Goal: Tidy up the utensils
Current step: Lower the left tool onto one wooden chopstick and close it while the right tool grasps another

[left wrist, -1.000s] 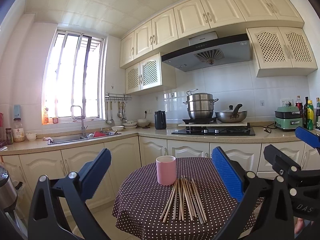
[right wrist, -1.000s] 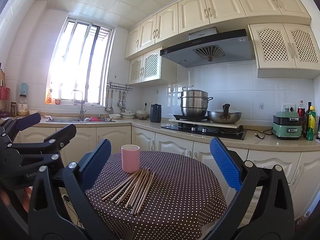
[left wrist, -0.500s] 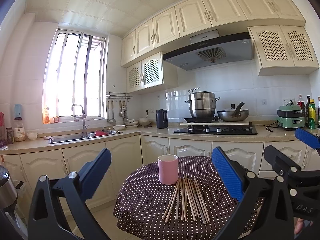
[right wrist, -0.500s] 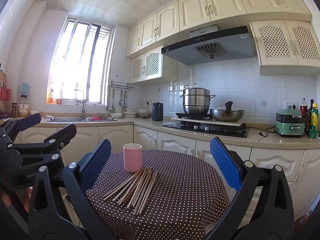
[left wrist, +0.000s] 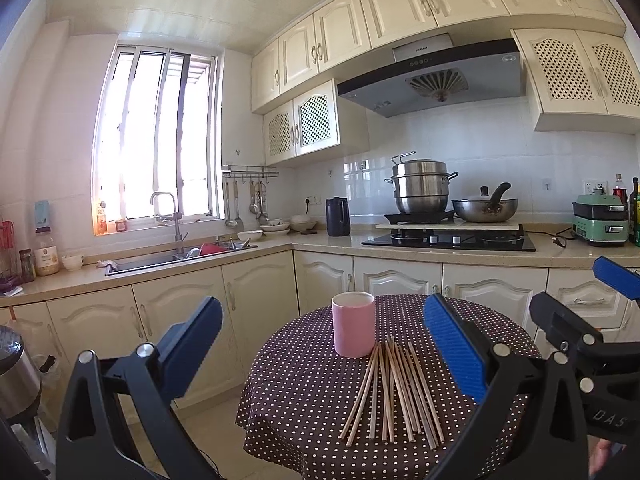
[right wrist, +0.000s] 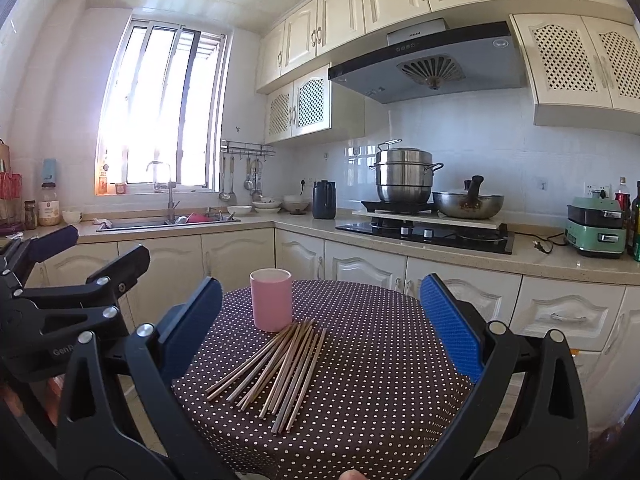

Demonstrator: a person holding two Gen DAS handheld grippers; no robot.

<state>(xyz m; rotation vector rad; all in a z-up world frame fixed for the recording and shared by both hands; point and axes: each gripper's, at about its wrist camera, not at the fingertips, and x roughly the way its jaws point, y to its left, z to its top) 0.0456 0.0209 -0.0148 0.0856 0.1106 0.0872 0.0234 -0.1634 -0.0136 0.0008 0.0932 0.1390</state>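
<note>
Both grippers hang short of the round polka-dot table [left wrist: 304, 392], jaws spread wide and holding nothing. The left gripper [left wrist: 320, 356] frames the scene dead centre: the chopsticks [left wrist: 394, 392] lie fanned on the cloth in the lower middle of its frame, long axes running away from the camera, far tips gathered just beside the pink cup [left wrist: 353, 328], near ends splayed toward the table edge. In the right gripper [right wrist: 320, 332] view, the bundle sits lower centre, slanting up and right toward the cup. Neither tool looks clearly nearer; I'd call it even. Where sticks overlap, the exact count is hard to make out, and the cup's inside is hidden.
</note>
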